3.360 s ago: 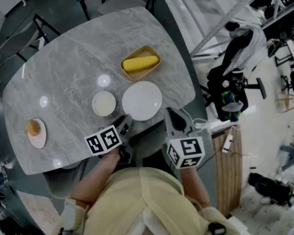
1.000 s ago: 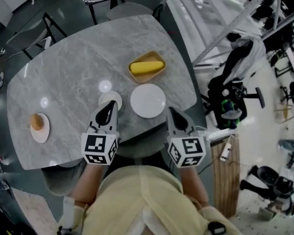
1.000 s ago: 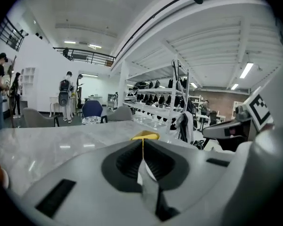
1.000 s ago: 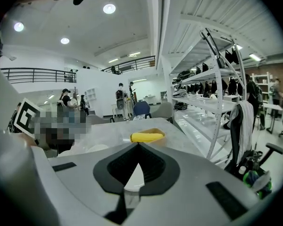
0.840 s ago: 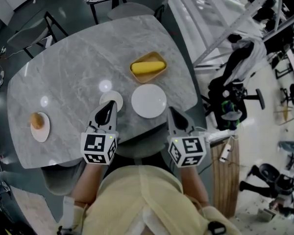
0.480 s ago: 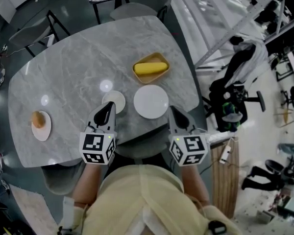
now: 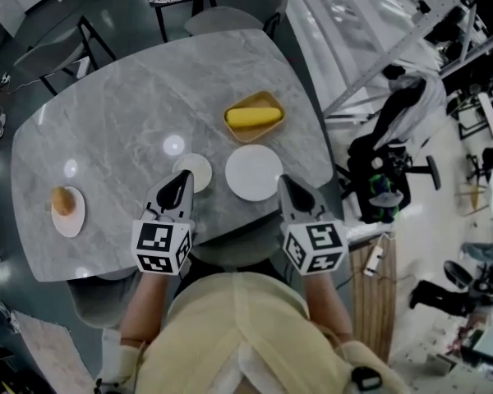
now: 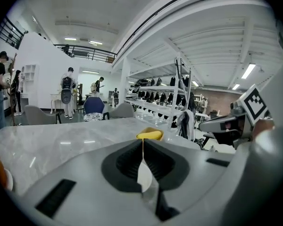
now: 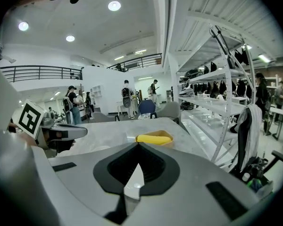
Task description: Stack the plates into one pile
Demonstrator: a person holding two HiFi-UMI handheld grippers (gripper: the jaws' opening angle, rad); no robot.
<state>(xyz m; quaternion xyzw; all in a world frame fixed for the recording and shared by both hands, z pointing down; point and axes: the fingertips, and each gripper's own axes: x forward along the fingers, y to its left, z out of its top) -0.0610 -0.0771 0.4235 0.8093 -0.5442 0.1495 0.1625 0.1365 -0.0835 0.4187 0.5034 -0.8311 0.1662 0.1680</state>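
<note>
- Small plate point(image 7: 195, 171) and large plate point(image 7: 254, 172) lie side by side, apart, near the tabletop's point(image 7: 107, 121) front edge.
- Left tongs point(image 7: 181, 180), pinched together and empty, point at the small plate's near rim; this hand is nearer to it.
- Right tongs point(image 7: 284, 183), likewise closed and empty, sit just right of the large plate.

Polished grey marble-look table point(image 7: 115, 113); smooth white large plate point(image 7: 254, 172); pale wood-look tray point(image 7: 255, 136).

The small plate point(image 7: 199, 169) ahead of the left gripper point(image 7: 183, 179) is white. The big plate point(image 7: 254, 171) beside it is white too. The table point(image 7: 115, 130) is streaky grey.
</note>
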